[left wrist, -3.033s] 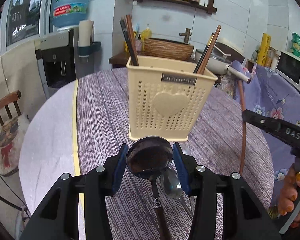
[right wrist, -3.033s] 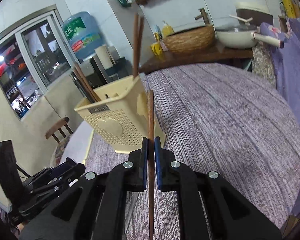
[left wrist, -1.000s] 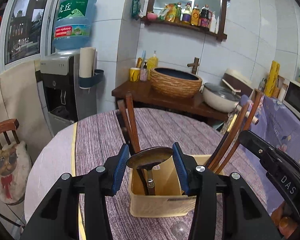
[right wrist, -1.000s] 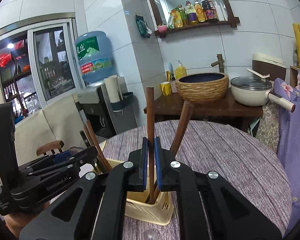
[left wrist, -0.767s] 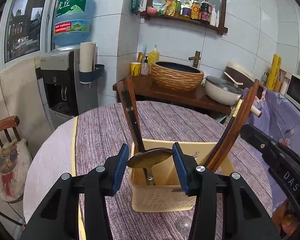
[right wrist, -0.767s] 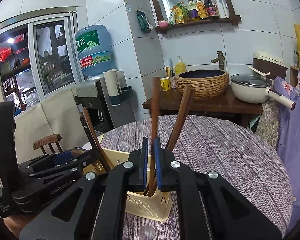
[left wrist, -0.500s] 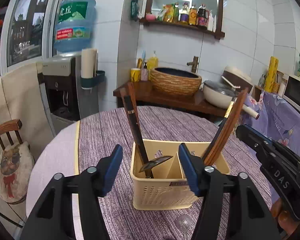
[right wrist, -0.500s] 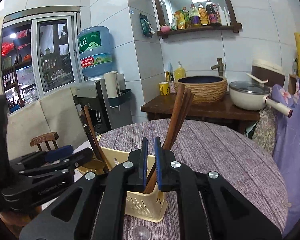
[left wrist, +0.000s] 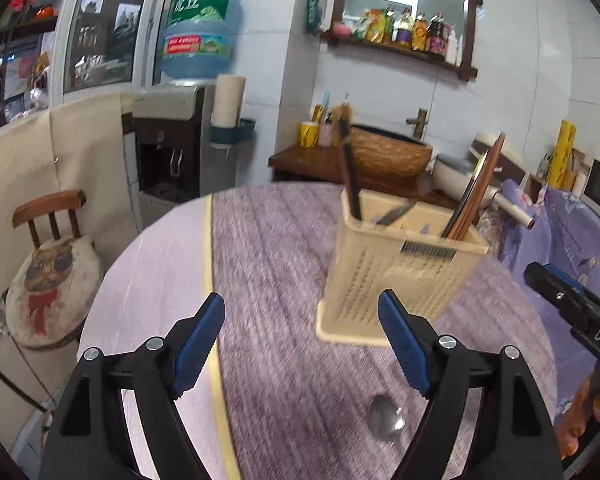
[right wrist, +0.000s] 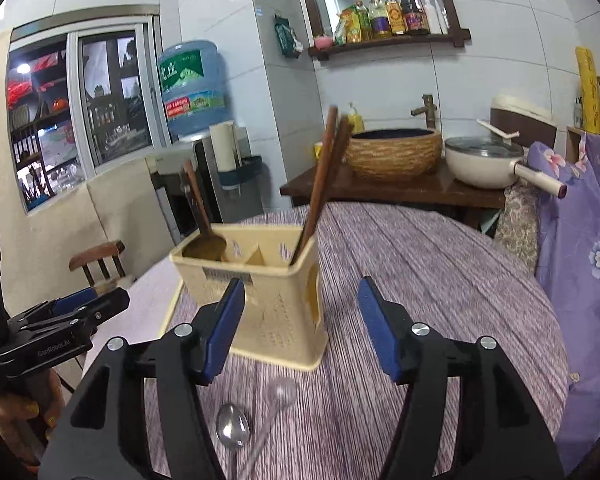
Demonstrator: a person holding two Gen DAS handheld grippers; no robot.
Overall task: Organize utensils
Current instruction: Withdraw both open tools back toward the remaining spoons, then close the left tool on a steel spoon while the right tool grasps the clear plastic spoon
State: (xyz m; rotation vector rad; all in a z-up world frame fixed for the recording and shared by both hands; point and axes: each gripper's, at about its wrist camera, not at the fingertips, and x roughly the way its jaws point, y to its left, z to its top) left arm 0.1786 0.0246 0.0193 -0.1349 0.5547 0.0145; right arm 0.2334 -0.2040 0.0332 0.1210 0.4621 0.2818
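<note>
The cream utensil holder [right wrist: 260, 280] stands upright out in the middle of the round table [right wrist: 440, 280], a dark spoon [right wrist: 204, 246] sitting in its left compartment and brown chopsticks [right wrist: 324, 184] leaning up out of the right one. Loose work remains on the cloth: a metal spoon [right wrist: 232, 426] and a clear spoon [right wrist: 280, 392] lie side by side toward the table's near edge, in front of the holder. The right gripper [right wrist: 300, 328] hangs just short of the holder, its jaws opening with nothing between them, the two loose spoons below and slightly left of the gap. The left gripper [left wrist: 300, 344] is opening too, nothing in it, and the metal spoon [left wrist: 386, 424] shows low on the table just inside its right finger, the holder [left wrist: 396, 264] beyond and to the right. My read: the next pick is one of those spoons. To do it well, I'd come down over the handle rather than the bowl, straddle it squarely with the jaws wide, close only once both pads flank it, and take care not to nudge the clear spoon lying alongside.
</note>
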